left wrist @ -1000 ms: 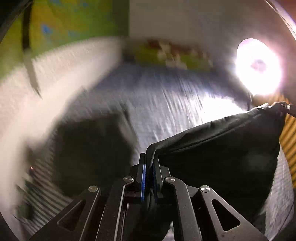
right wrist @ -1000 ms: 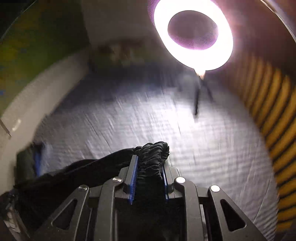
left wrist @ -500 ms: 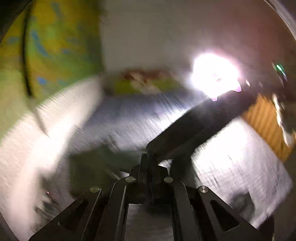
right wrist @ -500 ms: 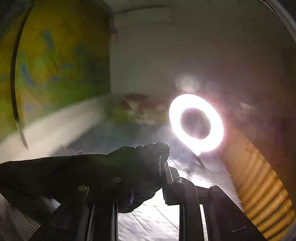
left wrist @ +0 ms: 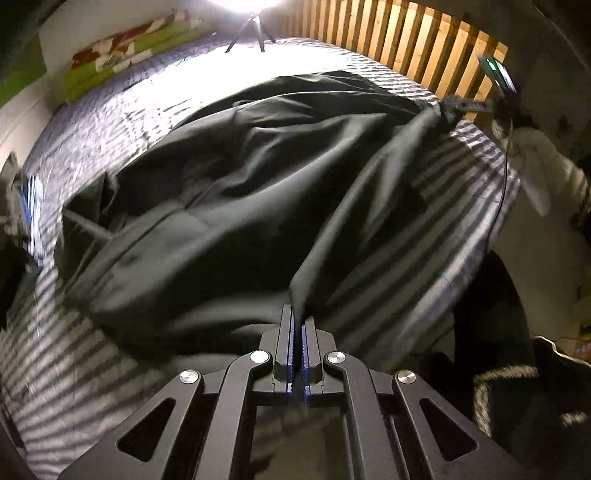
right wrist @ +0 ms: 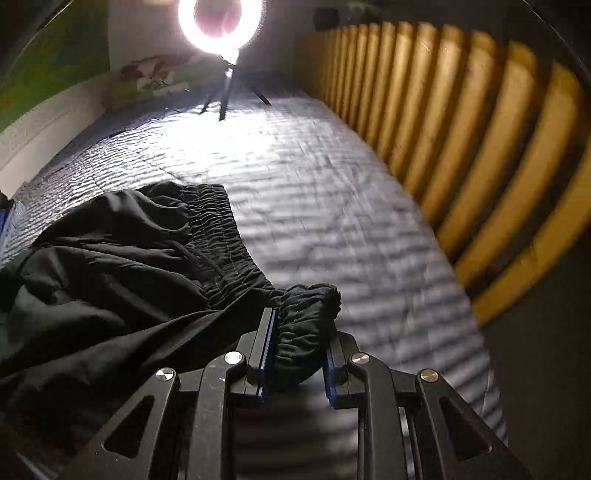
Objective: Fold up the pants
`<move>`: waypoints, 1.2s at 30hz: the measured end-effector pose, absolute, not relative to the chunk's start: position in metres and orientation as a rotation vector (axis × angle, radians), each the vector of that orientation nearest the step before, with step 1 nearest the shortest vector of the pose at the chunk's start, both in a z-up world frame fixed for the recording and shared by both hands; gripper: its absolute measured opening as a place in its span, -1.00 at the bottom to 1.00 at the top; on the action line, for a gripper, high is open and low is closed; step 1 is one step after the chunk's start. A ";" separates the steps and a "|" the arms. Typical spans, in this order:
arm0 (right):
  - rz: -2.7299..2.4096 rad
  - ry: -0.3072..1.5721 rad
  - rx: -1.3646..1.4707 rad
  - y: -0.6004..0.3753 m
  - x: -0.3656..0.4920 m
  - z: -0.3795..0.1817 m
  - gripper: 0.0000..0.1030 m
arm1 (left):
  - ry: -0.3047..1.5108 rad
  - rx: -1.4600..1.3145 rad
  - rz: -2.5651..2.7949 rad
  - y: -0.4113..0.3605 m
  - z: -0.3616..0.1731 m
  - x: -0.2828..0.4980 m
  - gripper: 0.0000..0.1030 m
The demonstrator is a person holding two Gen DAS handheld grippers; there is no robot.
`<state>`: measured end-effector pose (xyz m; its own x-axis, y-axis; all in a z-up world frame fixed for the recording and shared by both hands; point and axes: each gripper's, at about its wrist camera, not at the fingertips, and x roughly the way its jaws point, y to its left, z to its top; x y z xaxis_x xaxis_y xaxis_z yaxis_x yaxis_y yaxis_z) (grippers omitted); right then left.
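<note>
Black pants [left wrist: 229, 192] lie billowed across the striped bed. My left gripper [left wrist: 297, 325] is shut on a thin edge of the fabric, which runs taut up to the right. At its far end the right gripper [left wrist: 463, 104] shows small by the slatted headboard. In the right wrist view my right gripper [right wrist: 300, 332] is shut on a bunched wad of the elastic waistband [right wrist: 308, 314]. The rest of the pants [right wrist: 110, 273] spreads to the left, with the gathered waistband [right wrist: 218, 236] lying on the sheet.
Grey striped bedsheet [right wrist: 332, 206] covers the bed. A wooden slatted headboard [right wrist: 461, 147] runs along the right. A ring light [right wrist: 221, 18] on a tripod stands at the far end beside green and red pillows [left wrist: 125, 51]. A person's white sleeve [left wrist: 543, 177] is at right.
Both grippers have swung down from a raised position, and the pants, held stretched in the air before, now billow down onto the bed. Both grips stay shut.
</note>
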<state>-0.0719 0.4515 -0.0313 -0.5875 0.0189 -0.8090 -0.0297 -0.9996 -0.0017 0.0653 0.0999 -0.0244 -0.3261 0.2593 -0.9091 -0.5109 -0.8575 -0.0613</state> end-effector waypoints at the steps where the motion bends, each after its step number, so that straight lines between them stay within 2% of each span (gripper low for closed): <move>1: 2.788 0.037 -1.459 0.456 -0.062 -0.034 -0.60 | 0.309 -1.463 2.196 0.092 -0.022 0.066 -0.95; 3: 2.832 0.004 -1.576 0.458 -0.052 -0.036 -0.56 | 0.294 -1.490 2.175 0.079 -0.022 0.072 -0.94; 6: 2.881 -0.003 -1.625 0.460 -0.043 -0.020 -0.42 | 0.237 -1.565 2.101 0.063 -0.026 0.076 -0.71; 10: 2.992 0.112 -1.528 0.461 -0.058 0.017 -0.19 | 0.077 -1.547 2.214 0.026 -0.009 0.059 -0.34; 12: 3.021 0.197 -1.514 0.459 -0.080 0.031 -0.16 | -0.045 -1.494 2.307 0.002 0.009 0.038 -0.20; 13: 3.043 0.249 -1.513 0.455 -0.095 0.037 -0.16 | -0.086 -1.465 2.352 -0.006 0.015 0.029 -0.07; 15: 3.064 0.305 -1.503 0.449 -0.114 0.042 -0.13 | -0.121 -1.406 2.462 -0.016 0.022 0.013 0.07; 17: 3.004 0.311 -1.502 0.441 -0.139 0.040 -0.02 | -0.171 -1.368 2.570 -0.039 0.031 -0.016 0.32; 21: 2.832 0.286 -1.575 0.426 -0.194 0.000 -0.01 | -0.333 -1.433 2.634 -0.079 0.001 -0.072 0.51; 24: 2.716 0.407 -1.642 0.424 -0.225 -0.035 -0.01 | -0.467 -1.541 2.617 -0.104 -0.031 -0.105 0.51; 28: 2.640 0.549 -1.695 0.420 -0.248 -0.064 -0.01 | -0.595 -1.611 2.555 -0.116 -0.068 -0.130 0.63; 30: 2.648 0.581 -1.716 0.411 -0.254 -0.069 -0.01 | -0.623 -1.627 2.532 -0.112 -0.080 -0.137 0.50; 32: 2.673 0.559 -1.734 0.399 -0.254 -0.068 0.01 | -0.544 -1.646 2.525 -0.098 -0.086 -0.136 -0.63; 33: 2.676 0.502 -1.739 0.390 -0.255 -0.068 -0.01 | -0.513 -1.644 2.529 -0.094 -0.085 -0.134 -0.72; 34: 2.689 0.433 -1.745 0.382 -0.256 -0.068 -0.11 | -0.498 -1.634 2.539 -0.092 -0.084 -0.130 -0.80; 35: 2.714 0.370 -1.744 0.374 -0.254 -0.065 -0.31 | -0.484 -1.618 2.552 -0.091 -0.079 -0.124 -0.91; 36: 2.738 0.311 -1.731 0.369 -0.251 -0.062 -0.37 | -0.475 -1.606 2.565 -0.092 -0.072 -0.117 -0.91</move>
